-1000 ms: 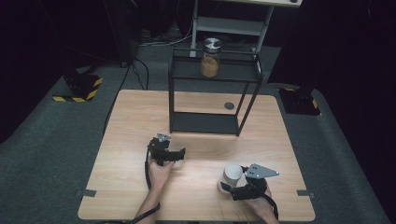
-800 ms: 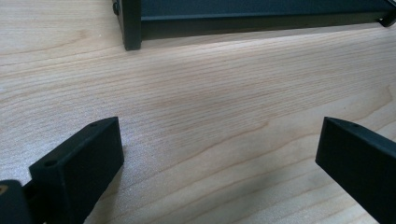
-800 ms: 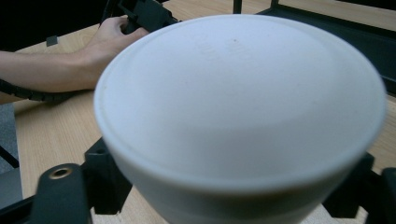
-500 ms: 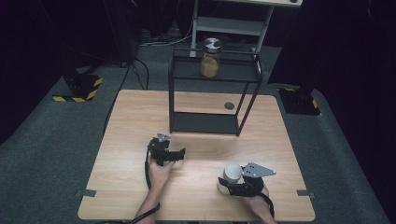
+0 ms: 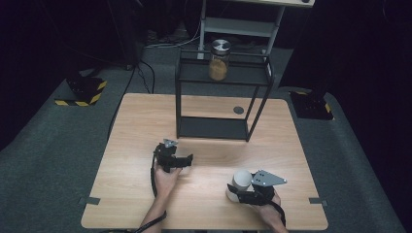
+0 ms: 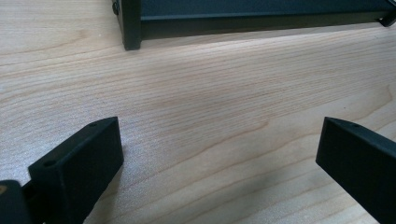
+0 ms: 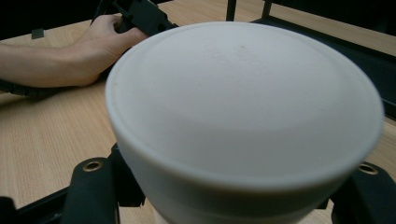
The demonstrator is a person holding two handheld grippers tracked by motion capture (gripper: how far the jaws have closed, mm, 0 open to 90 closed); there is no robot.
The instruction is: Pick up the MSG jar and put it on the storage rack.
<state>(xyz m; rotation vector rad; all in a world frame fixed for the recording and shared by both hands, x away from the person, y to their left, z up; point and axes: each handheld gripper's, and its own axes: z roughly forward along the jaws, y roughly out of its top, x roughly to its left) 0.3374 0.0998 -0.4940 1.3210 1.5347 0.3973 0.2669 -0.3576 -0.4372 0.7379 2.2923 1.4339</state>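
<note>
A white round container [image 5: 241,178] stands on the wooden table [image 5: 145,121] near its front right. My right gripper [image 5: 236,193] is shut on it: its jaws have just been closing and now press on the container's sides. In the right gripper view the container's pale flat top [image 7: 243,107] looms close, with black fingers [image 7: 93,186] against its lower sides. My left gripper [image 5: 187,160] rests at the table's middle left, held by a hand. Its jaws [image 6: 219,149] stand wide open over bare wood with nothing between them.
A black metal rack [image 5: 218,128] stands at the table's far middle, its foot close ahead in the left gripper view [image 6: 130,28]. A glass jar [image 5: 219,60] with orange contents and a silver lid sits on the rack's top shelf. Dark floor surrounds the table.
The right gripper's jaws have closed in on the white container. The left hand and its gripper have stayed where they were.
</note>
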